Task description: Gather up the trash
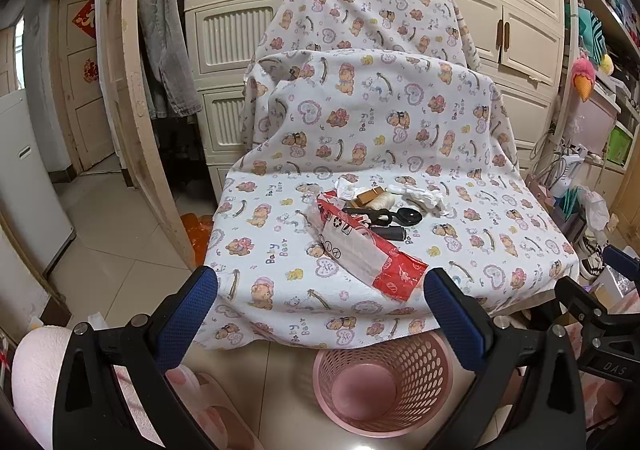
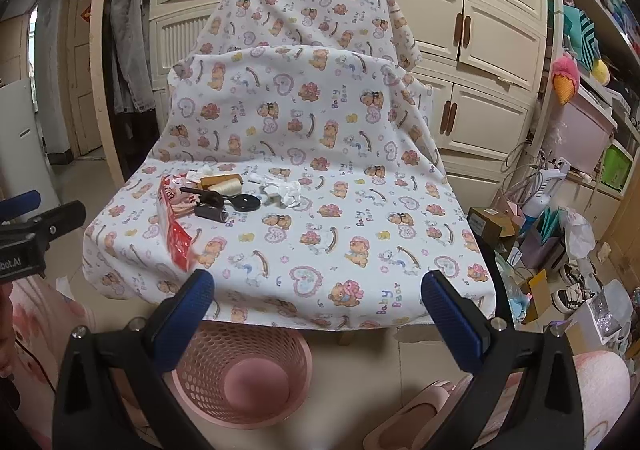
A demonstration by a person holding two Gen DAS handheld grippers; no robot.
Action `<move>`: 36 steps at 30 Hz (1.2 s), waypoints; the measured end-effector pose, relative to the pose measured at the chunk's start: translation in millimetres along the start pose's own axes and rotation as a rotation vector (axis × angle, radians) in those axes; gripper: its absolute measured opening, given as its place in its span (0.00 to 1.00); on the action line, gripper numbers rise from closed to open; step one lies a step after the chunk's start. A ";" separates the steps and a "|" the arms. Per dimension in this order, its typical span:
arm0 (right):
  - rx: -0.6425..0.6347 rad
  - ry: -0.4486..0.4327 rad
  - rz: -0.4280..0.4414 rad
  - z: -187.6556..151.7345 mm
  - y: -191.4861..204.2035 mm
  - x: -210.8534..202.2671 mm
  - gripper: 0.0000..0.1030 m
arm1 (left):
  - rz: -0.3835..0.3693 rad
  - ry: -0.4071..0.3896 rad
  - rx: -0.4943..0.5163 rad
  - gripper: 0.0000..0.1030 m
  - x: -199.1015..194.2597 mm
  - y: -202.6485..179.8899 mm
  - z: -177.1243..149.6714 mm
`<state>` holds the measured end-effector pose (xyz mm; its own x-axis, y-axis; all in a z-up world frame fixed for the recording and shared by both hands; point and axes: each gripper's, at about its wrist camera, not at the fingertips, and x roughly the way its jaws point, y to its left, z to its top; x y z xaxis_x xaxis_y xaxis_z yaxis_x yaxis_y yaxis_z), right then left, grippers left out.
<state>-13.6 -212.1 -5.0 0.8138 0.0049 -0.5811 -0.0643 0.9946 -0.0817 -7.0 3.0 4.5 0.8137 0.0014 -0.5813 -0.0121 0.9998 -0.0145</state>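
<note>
Left wrist view looks pretty much straight down over the pink basket (image 1: 382,382) on the floor, with the red-and-white wrapper (image 1: 370,250) on the bear-print cloth (image 1: 280,270) just behind it, one end hanging near the cloth's front edge. You can read the printed symbols on the wrapper here. The right wrist view can't show that; there the wrapper (image 2: 176,226) is foreshortened, up and left of the basket (image 2: 240,378). What the right wrist view adds is the cluttered floor right of the basket: boxes, bags and shoes (image 2: 572,286).

Further back from the basket, behind the wrapper, sits a little pile: crumpled white tissue (image 1: 424,196), a spool of cream thread (image 1: 380,200), a brown box and some black bits I honestly can't identify. Whatever is under the cloth is fully hidden, so can't say if it's a tabletop or a chair.

Left gripper (image 1: 320,288) has its blue-padded fingers spread wide, holding nothing, touching nothing. Right gripper (image 2: 318,288) same deal: wide apart, empty. Pink fuzzy sleeves (image 1: 36,370) poke in at the bottom corners.
</note>
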 end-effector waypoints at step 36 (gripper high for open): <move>0.053 0.010 0.024 -0.5 -7.0 -1.4 1.00 | 0.043 0.038 0.029 0.99 19.3 -2.7 -8.8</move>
<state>-14.6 -219.2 -3.9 0.8065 0.0279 -0.5905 -0.0525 0.9983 -0.0246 3.7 0.1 -13.9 0.7899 0.0446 -0.6116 -0.0293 0.9990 0.0350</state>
